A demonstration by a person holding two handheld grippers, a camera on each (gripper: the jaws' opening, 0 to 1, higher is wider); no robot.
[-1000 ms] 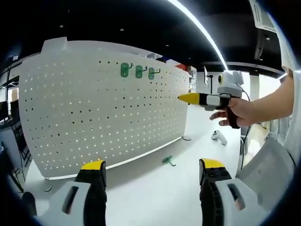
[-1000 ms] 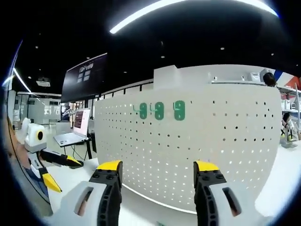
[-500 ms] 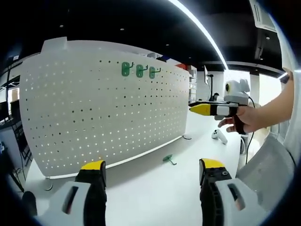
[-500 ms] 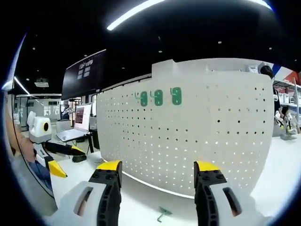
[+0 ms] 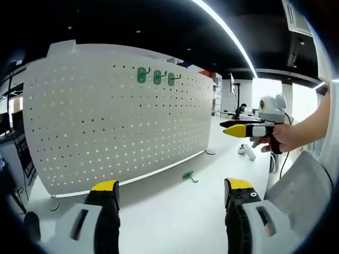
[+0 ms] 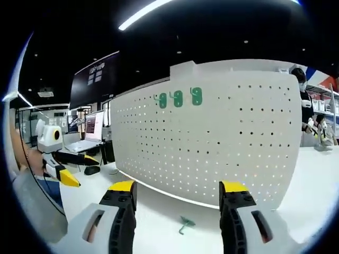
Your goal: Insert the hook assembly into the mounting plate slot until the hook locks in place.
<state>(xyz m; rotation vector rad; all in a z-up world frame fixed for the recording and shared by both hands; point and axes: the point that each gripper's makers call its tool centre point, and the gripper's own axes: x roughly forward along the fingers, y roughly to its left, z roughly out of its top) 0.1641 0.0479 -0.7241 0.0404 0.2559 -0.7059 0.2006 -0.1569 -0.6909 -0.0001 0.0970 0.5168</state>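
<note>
The left gripper (image 5: pixel 168 191) has its yellow-tipped jaws spread wide with nothing between them, low over the white table (image 5: pixel 175 211). The right gripper (image 6: pixel 177 193) is spread and empty too; in the left gripper view it shows at the right (image 5: pixel 237 129), held in a hand (image 5: pixel 280 138). A small green hook assembly (image 6: pixel 185 224) lies on the table just before the upright white perforated mounting plate (image 6: pixel 212 143), its shape hard to make out. Three green hooks (image 6: pixel 178 98) hang near the plate's top edge.
</note>
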